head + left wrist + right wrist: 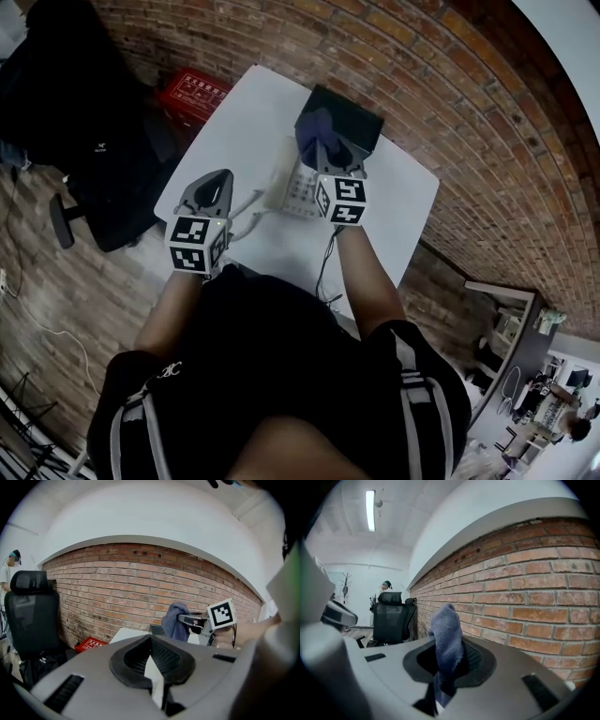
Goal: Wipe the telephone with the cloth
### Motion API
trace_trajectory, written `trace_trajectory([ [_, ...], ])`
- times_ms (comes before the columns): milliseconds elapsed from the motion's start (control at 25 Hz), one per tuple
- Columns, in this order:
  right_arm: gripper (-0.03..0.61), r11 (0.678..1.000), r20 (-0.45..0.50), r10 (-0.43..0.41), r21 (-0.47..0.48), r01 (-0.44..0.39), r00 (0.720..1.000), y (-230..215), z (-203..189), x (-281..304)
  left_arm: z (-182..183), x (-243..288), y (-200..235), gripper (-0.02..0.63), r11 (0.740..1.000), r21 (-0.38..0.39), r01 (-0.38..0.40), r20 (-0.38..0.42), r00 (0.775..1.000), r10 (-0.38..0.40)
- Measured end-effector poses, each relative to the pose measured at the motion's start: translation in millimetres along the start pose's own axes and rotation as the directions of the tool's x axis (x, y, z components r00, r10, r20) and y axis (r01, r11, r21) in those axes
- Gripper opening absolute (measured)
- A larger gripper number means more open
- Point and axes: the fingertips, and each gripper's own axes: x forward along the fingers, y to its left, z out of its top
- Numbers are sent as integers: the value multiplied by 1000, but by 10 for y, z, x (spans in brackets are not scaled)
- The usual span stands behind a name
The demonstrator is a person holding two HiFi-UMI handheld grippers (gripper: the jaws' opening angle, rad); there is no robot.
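Right gripper (pixel 447 667): ribbed black pads clamped on the cloth (pixel 446 634), a soft blue knit that bunches up in a rounded fold above the jaws. Left gripper (pixel 154 665): pads drawn together, only a pale sliver between them, nothing gripped. Telephone (pixel 298 190): pale, flat, keypad up, lying on the white table (pixel 244 122) just under the right gripper, beside a dark angular box (pixel 352 117); cloth-to-phone contact not discernible. Left gripper sits near the table's left edge, with bare tabletop between it and the phone. Rough brick wall (pixel 117 588) close behind. A red crate (pixel 192 92) and a black mesh chair (pixel 66 112) are off the left side.
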Motion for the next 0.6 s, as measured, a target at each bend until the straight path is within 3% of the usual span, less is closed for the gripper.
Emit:
trace_trajectory([
  [240,44,993,-96,-32,-115,21,995,-102,-254,485,-116,-46,256,-3,998,-44,-36,-4,999,36],
  [600,44,985,-257,48,-147,-89,965,178,-821,891,-326,38,451,-3,991,-116,-63,-31,998,60],
])
